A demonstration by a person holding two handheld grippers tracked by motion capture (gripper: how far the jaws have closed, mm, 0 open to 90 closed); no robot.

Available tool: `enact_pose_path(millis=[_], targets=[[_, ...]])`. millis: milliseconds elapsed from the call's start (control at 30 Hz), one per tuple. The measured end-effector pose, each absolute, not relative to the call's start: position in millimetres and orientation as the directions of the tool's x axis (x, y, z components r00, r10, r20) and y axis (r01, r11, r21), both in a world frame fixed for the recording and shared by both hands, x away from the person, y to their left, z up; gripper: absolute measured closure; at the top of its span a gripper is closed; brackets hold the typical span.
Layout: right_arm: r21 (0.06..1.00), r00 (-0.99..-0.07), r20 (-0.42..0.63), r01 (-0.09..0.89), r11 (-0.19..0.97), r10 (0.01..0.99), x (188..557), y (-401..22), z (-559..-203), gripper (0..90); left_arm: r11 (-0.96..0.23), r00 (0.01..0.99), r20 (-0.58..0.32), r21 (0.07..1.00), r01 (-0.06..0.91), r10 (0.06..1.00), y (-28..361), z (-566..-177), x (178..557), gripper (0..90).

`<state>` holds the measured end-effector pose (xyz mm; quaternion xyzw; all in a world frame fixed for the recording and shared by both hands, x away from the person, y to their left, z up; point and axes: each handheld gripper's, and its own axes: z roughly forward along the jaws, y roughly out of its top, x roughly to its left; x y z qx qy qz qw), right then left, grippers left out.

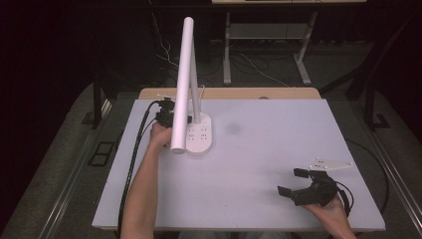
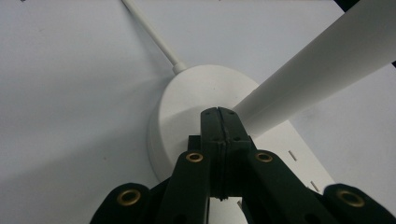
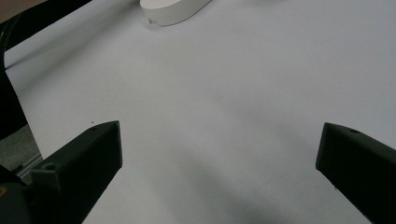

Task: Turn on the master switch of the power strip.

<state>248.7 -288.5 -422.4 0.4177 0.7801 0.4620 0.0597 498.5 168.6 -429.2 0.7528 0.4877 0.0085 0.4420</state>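
White board (image 1: 259,164) covers the table, and at its left rear a white desk lamp (image 1: 200,134) is stood on an oval base, from which a thin post rises and a long tubular lamp head (image 1: 183,79) slants forward and down towards the person's side. At the left of the high view the left forearm is stretched along the board and the left gripper (image 1: 166,113) is held just beside the lamp's base, with a black cable (image 1: 130,164) trailed back along the arm. In the left gripper view the left gripper's (image 2: 218,122) jaws are pressed flat together with nothing between them, their tips set right at the lamp's post (image 2: 317,70) above the rounded base (image 2: 187,107); whether the tips touch the post cannot be told. A thin white cord (image 2: 149,32) is seen running away from the base. Further right the board is left bare across its middle. At the near right the right gripper (image 1: 293,181) is held low over the board, well apart from the lamp, its jaws spread wide and gripping nothing; in the right gripper view the two black jaw tips of the right gripper (image 3: 219,154) are set far apart over bare white board, with the lamp base (image 3: 175,10) at the top edge
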Motion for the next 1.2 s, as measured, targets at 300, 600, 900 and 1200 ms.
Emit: enact_pose_path(millis=[300, 600, 900, 1200], targets=[[0.766, -0.65, 0.287, 0.596, 0.239, 0.703, 249.5, -286.4, -423.3, 0.0, -0.166, 0.522, -0.371, 0.672, 0.721, 0.768, 167.6, -426.8, 496.7, 90.0], [0.765, -0.655, 0.282, 0.595, 0.248, 0.702, 249.6, -284.8, -423.8, 0.0, -0.159, 0.492, -0.356, 0.661, 0.734, 0.794, 161.8, -425.6, 496.0, 90.0], [0.769, -0.656, 0.283, 0.591, 0.244, 0.699, 249.5, -286.6, -423.1, 0.0, -0.194, 0.496, -0.309, 0.658, 0.728, 0.812, 157.1, -423.9, 494.6, 90.0], [0.768, -0.651, 0.284, 0.594, 0.239, 0.704, 249.2, -286.5, -423.0, 0.0, -0.155, 0.474, -0.353, 0.647, 0.747, 0.807, 160.3, -424.9, 495.8, 90.0]])
